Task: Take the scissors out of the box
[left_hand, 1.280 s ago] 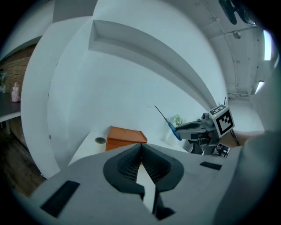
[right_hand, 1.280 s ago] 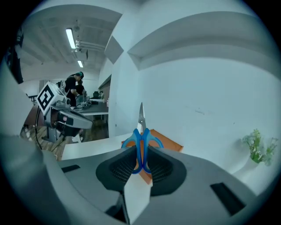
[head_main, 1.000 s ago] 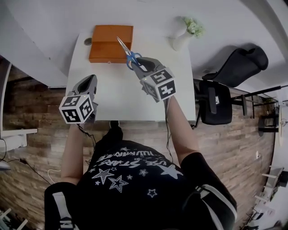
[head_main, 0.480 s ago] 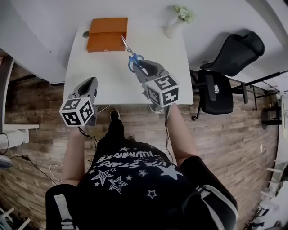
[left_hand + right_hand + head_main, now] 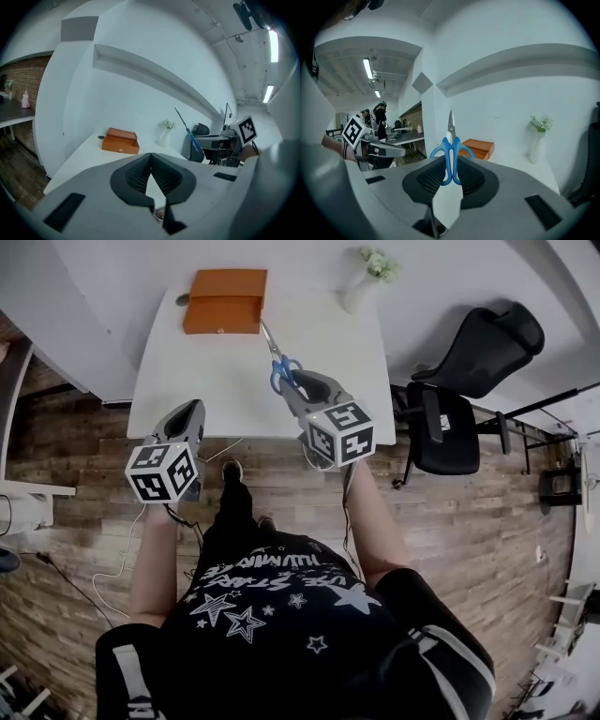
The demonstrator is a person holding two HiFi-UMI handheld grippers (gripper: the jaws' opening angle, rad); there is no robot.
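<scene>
Over the right half of the white table (image 5: 234, 381), toward its near edge, the right tongs (image 5: 296, 386) pinch the blue handles of the scissors (image 5: 277, 354), whose closed blades point up and away toward the far edge. The scissors are in the air, clear of the orange box (image 5: 225, 301), which sits at the far left corner. By the near edge, toward the left corner, the left tongs (image 5: 189, 411) hang with tips pressed together and nothing between them. A white vase (image 5: 359, 289) of flowers stands at the far right corner.

Vase (image 5: 355, 296) w/ flowers (image 5: 376, 263) on white table (image 5: 220, 381); blk chair (image 5: 487, 338) nearby.
</scene>
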